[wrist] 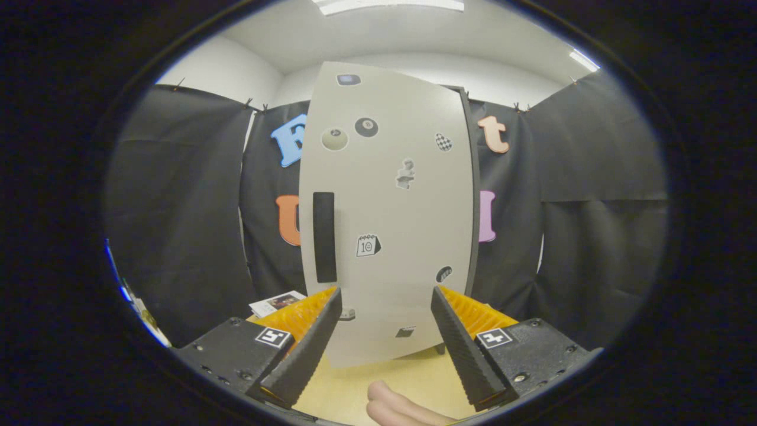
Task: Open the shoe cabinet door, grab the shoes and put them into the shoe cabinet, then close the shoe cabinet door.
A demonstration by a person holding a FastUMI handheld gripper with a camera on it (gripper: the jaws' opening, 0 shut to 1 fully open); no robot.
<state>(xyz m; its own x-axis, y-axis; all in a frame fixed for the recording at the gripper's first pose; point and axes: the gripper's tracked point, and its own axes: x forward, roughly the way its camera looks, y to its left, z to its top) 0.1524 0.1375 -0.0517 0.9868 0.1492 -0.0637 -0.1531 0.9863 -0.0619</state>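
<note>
A tall pale grey shoe cabinet (pixel 390 213) stands upright straight ahead of me on a light wooden surface (pixel 408 378). Its door looks closed and carries several small stickers. A long black vertical handle (pixel 324 236) sits near the door's left edge, just beyond my left finger. My gripper (pixel 385 307) is open, its fingers spread wide in front of the lower part of the door with nothing between them. I see no contact between the fingers and the cabinet.
Black cloth walls surround the cabinet on both sides and behind. A small printed card (pixel 277 303) lies on the surface left of the cabinet's foot. Fingers of a person's hand (pixel 395 408) show below, between my gripper's fingers.
</note>
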